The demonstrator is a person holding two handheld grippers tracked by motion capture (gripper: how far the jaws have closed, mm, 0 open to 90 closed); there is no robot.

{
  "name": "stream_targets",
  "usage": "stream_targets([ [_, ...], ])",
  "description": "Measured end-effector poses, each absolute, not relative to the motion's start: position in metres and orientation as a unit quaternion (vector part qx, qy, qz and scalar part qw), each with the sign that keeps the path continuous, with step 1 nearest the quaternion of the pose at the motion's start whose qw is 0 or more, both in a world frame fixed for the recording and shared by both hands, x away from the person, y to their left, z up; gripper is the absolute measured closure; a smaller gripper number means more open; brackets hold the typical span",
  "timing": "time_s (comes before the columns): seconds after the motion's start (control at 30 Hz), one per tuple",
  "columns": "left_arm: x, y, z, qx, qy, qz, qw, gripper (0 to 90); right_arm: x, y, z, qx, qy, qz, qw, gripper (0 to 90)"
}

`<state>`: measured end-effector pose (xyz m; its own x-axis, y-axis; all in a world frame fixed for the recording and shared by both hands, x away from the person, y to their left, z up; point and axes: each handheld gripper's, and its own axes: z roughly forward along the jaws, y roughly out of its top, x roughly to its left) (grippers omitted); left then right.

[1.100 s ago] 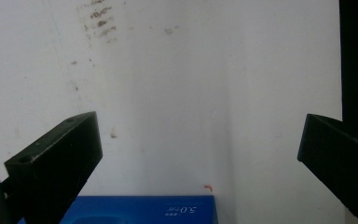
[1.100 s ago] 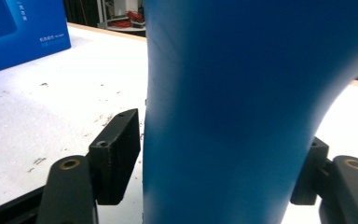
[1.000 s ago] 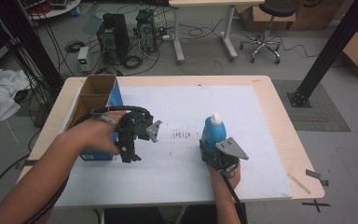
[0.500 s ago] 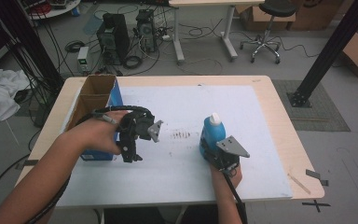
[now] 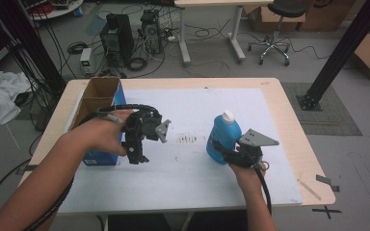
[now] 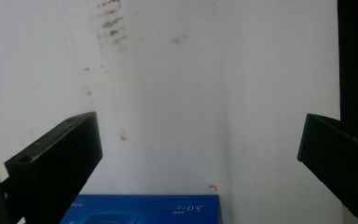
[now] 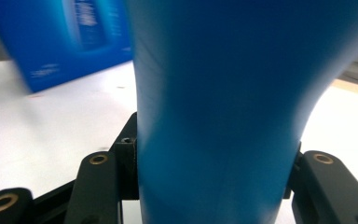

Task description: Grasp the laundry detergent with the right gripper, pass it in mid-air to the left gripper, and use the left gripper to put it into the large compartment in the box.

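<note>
Two grippers: right gripper (image 5: pixel 221 150) clamps blue bottle (image 5: pixel 223 137); left gripper (image 6: pixel 200 154) gapes empty above blue box (image 6: pixel 142 209).

At the bottom edge of the left gripper view, the blue box (image 6: pixel 142 210) carries small white print reading "5.0", seen upside down, with a few tiny characters beside it too small to make out. In the right gripper view, the same blue box (image 7: pixel 70 37) at the upper left of the frame bears white lines of print and a paler panel, all blurred beyond reading. In the high view, a black cross (image 5: pixel 326 211) is marked on the floor at the lower right. The blue bottle (image 5: pixel 223 137) shows no legible label
</note>
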<state>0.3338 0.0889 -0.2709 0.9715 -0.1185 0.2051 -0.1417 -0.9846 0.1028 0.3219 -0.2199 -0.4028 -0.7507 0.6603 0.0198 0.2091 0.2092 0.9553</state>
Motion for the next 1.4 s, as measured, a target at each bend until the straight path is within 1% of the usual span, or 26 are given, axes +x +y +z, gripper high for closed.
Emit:
stream_targets([
  [0.07, 0.335, 0.087, -0.268, 0.991, -0.064, 0.098, 0.06, 0.1, 0.326, -0.222, -0.395, 0.26, 0.761, 0.568, 0.177, 45.4],
  [0.13, 0.335, 0.084, -0.266, 0.992, -0.063, 0.098, 0.058, 0.1, 0.33, -0.221, -0.384, 0.213, 0.781, 0.564, 0.163, 45.4],
  [0.2, 0.335, 0.081, -0.264, 0.992, -0.062, 0.097, 0.053, 0.1, 0.33, -0.22, -0.381, 0.202, 0.785, 0.564, 0.158, 45.4],
  [0.27, 0.334, 0.078, -0.262, 0.992, -0.06, 0.095, 0.049, 0.1, 0.332, -0.218, -0.376, 0.164, 0.797, 0.563, 0.142, 45.3],
  [0.3, 0.334, 0.076, -0.26, 0.992, -0.061, 0.094, 0.049, 0.1, 0.334, -0.214, -0.372, 0.116, 0.81, 0.563, 0.119, 45.2],
  [0.53, 0.334, 0.067, -0.251, 0.994, -0.058, 0.075, 0.05, 0.1, 0.332, -0.197, -0.364, 0.035, 0.83, 0.549, 0.093, 45.3],
  [0.77, 0.33, 0.058, -0.243, 0.996, -0.061, 0.055, 0.047, 0.1, 0.334, -0.177, -0.368, -0.008, 0.83, 0.555, 0.063, 45.3],
  [0.9, 0.328, 0.055, -0.241, 0.996, -0.061, 0.05, 0.036, 0.1, 0.334, -0.158, -0.375, -0.024, 0.827, 0.56, 0.047, 45.3],
  [1.13, 0.324, 0.053, -0.242, 0.996, -0.061, 0.047, 0.033, 0.1, 0.336, -0.136, -0.385, -0.035, 0.823, 0.566, 0.031, 45.3],
  [1.2, 0.323, 0.053, -0.244, 0.997, -0.059, 0.045, 0.027, 0.1, 0.337, -0.124, -0.39, -0.039, 0.825, 0.563, 0.025, 45.3],
  [1.4, 0.319, 0.051, -0.249, 0.998, -0.055, 0.036, 0.017, 0.1, 0.339, -0.106, -0.398, -0.043, 0.827, 0.56, 0.016, 45.4],
])
